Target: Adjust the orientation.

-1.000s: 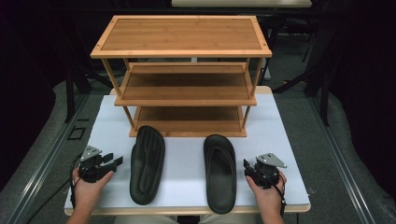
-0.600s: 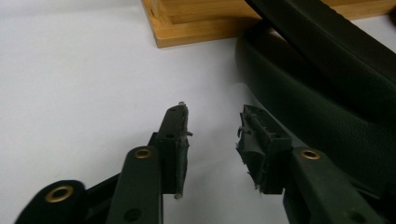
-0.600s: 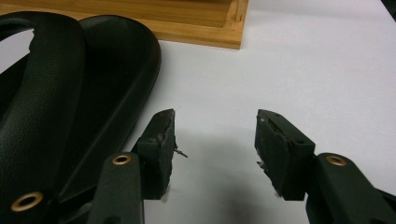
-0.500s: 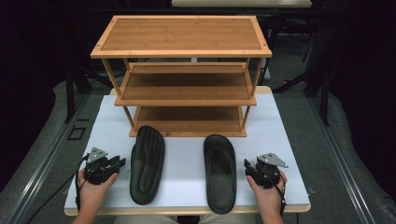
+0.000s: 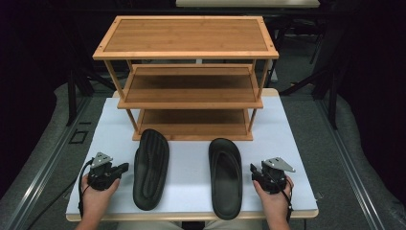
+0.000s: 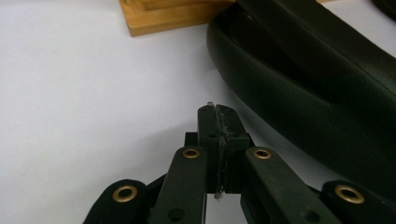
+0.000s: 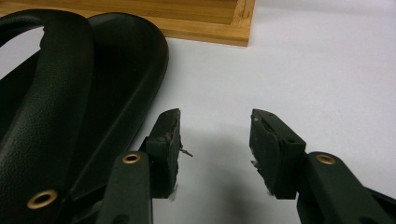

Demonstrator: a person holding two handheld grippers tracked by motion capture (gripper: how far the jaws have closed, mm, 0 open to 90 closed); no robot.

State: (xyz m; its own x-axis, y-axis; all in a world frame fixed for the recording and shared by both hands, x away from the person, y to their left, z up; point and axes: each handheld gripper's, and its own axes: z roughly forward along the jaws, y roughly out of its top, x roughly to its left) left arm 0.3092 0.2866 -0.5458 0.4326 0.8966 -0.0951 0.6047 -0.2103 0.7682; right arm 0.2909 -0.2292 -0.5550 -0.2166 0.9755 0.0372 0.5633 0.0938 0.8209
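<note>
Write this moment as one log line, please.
left tongs: just closed, empty | right tongs: closing, empty | slippers: untouched on table | rack: empty

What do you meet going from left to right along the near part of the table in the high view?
Left tongs → sole-up sandal → strap-up sandal → right tongs.

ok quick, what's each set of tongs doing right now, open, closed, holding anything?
Left tongs: have just closed, shut on nothing, beside the black rubber slipper.
Right tongs: open, have just been closing a little, nothing between them.
</note>
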